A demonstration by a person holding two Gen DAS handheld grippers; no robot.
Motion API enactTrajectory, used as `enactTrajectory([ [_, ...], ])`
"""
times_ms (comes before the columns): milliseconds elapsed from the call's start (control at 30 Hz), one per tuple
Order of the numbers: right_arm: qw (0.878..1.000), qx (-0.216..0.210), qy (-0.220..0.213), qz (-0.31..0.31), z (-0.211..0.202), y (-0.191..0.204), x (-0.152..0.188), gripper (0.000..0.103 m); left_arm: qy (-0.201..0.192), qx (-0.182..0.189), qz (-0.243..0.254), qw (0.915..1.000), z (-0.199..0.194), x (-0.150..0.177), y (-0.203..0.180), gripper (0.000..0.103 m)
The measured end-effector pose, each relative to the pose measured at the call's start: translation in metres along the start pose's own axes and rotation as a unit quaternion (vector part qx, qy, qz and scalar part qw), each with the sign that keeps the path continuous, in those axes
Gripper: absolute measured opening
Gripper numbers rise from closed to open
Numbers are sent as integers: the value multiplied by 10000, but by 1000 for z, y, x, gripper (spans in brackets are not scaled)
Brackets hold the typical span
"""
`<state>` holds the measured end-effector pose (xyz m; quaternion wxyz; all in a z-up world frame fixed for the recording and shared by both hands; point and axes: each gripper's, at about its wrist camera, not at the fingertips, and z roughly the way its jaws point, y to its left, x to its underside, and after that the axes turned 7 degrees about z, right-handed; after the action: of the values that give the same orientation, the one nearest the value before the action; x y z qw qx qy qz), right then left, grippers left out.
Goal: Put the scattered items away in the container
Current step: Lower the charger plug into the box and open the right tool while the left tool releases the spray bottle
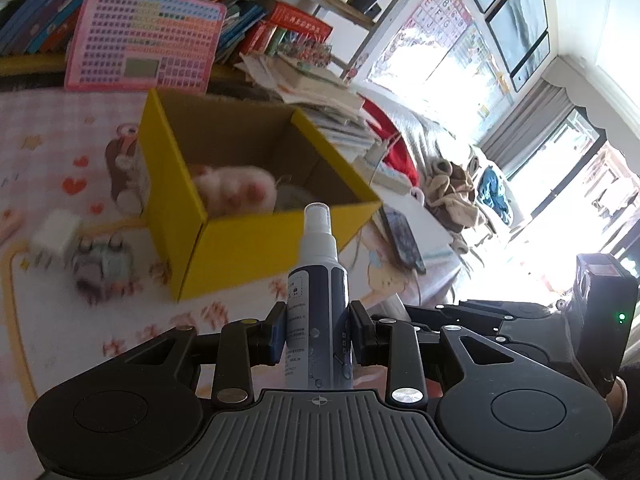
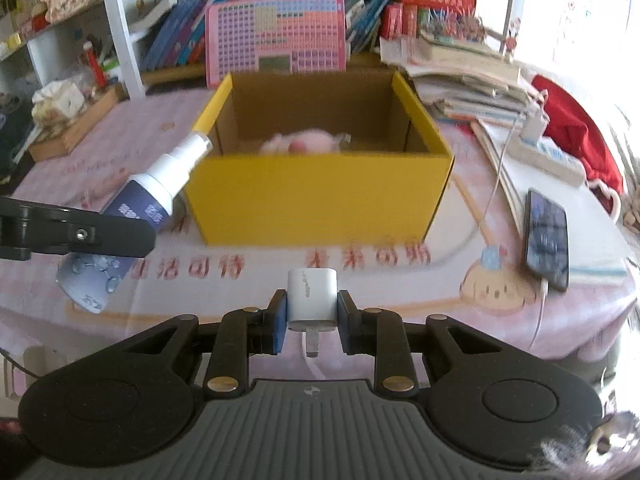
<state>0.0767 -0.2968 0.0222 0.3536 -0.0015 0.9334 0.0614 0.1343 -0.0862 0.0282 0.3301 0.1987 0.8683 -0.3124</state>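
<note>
My left gripper [image 1: 318, 320] is shut on a white and dark blue spray bottle [image 1: 316, 280], nozzle pointing at the near corner of the open yellow box [image 1: 256, 244]. A pink plush [image 1: 236, 192] lies inside the box. In the right wrist view the same bottle [image 2: 152, 196] slants toward the box's left front corner, with one left finger [image 2: 100, 236] across it. My right gripper [image 2: 312, 308] is shut on a white charger plug [image 2: 312, 292], prongs toward the camera, in front of the box [image 2: 320, 200]. The plush [image 2: 308, 142] shows over the front wall.
A white cube [image 1: 56, 236], a grey-teal toy [image 1: 104, 268] and a brown toy [image 1: 128, 168] lie left of the box. A phone [image 2: 547, 236] on a cable, a power strip [image 2: 552, 160] and stacked books [image 2: 468, 80] lie to the right. A pink keyboard toy [image 2: 276, 36] leans behind.
</note>
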Motion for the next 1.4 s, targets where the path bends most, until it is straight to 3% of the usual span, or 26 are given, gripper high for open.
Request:
enactTrajectory([
  [367, 9970, -521, -503, -260, 9, -37, -67, 24, -323, -356, 139, 9987, 30, -52, -7, 30],
  [633, 9924, -716, -592, -809, 50, -46, -111, 24, -296, -1062, 193, 9937, 62, -80, 7, 30],
  [833, 9881, -651, -235, -1370, 102, -50, -133, 24, 26, -1625, 366, 9860, 91, -95, 25, 30],
  [1100, 9781, -652, 64, -1978, 153, -40, -160, 24, 301, -2029, 626, 9767, 132, -117, 37, 31],
  [1300, 9638, -717, 479, -2523, 189, -26, -180, 24, 892, -2022, 803, 9720, 163, -127, 53, 31],
  [1400, 9538, -730, 681, -2832, 206, -19, -183, 24, 1198, -2085, 1058, 9649, 178, -130, 57, 31],
])
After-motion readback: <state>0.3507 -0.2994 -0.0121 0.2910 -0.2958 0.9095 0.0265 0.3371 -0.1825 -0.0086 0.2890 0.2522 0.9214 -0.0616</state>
